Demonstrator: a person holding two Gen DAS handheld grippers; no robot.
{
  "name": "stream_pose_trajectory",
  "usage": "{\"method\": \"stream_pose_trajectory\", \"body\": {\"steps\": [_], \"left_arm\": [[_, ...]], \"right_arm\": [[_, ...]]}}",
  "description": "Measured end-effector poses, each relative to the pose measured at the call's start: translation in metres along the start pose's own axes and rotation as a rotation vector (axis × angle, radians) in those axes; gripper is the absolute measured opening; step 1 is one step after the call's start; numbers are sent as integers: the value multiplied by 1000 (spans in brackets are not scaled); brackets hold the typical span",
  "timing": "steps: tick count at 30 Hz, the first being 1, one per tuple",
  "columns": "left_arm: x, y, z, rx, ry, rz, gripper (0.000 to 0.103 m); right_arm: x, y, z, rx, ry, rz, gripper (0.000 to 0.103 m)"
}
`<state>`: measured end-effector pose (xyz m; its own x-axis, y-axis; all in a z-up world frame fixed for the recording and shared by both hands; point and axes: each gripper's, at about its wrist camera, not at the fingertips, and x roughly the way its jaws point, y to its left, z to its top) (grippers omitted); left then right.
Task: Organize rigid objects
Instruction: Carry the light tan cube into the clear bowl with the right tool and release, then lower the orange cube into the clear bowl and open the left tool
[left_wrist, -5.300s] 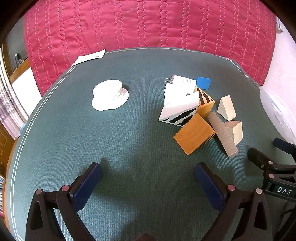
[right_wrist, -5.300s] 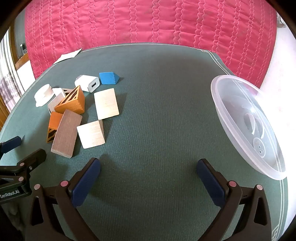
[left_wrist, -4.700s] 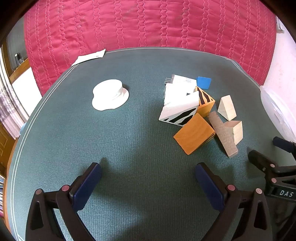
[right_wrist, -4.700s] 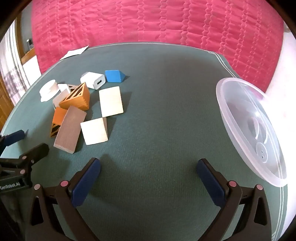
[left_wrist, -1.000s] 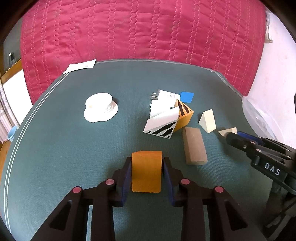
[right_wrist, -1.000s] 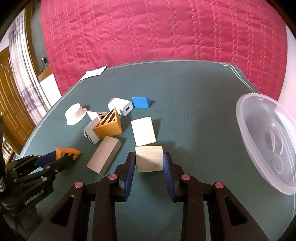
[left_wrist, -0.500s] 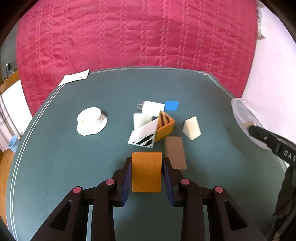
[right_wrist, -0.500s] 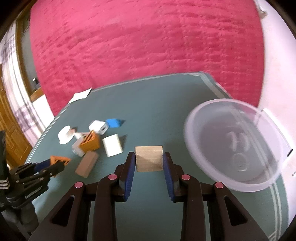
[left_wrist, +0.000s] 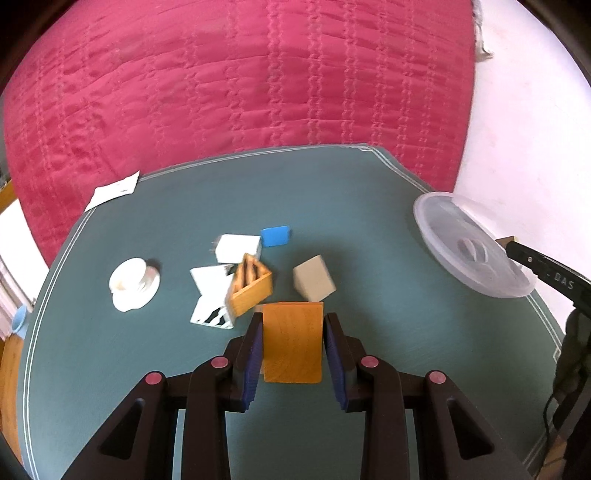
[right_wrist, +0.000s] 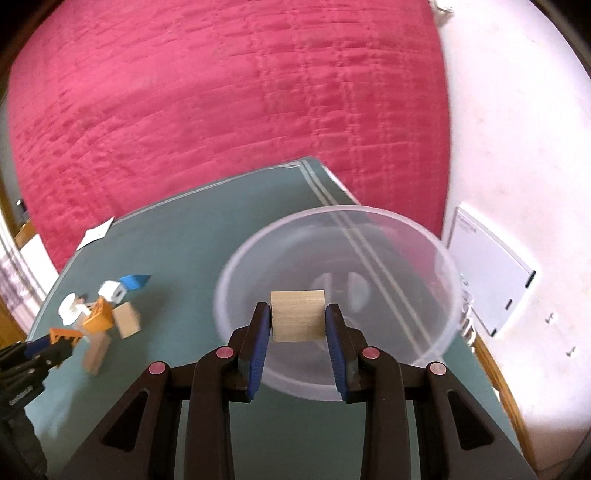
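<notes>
Left gripper (left_wrist: 293, 341): pinching orange block (left_wrist: 292, 341), above the table (left_wrist: 388, 339) middle.
Right gripper (right_wrist: 297, 334): clamped on pale wooden block (right_wrist: 297, 315), over clear bowl (right_wrist: 439, 332) near the table's right edge.

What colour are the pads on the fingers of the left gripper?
Dark blue pads on black fingers, seen best in the left wrist view.

White capital letters "DAS" are printed on the black body of the right claw (left_wrist: 554, 275), seen at the right edge of the left wrist view (the letters run along its slanted arm). A faint label on the left claw (right_wrist: 22, 397) is too blurred to read.
</notes>
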<state>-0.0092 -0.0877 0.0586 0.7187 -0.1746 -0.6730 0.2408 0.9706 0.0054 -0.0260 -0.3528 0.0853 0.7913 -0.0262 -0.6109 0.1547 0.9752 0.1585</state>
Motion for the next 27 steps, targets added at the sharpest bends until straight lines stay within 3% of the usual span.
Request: {"method": "stream_pose_trajectory", "body": {"steps": [11,20,27], "left_arm": [[2,-43,20,92,-22,-47,33],[12,-86,37,142,-18,-159,33],[28,-124,53,186,2,-240,33]], "right_arm": [[4,-35,-9,63,-45,-57,32],[-9,-56,-13,155,-146,-181,34],[-16,-73,-19,241,-170,-194,38]]}}
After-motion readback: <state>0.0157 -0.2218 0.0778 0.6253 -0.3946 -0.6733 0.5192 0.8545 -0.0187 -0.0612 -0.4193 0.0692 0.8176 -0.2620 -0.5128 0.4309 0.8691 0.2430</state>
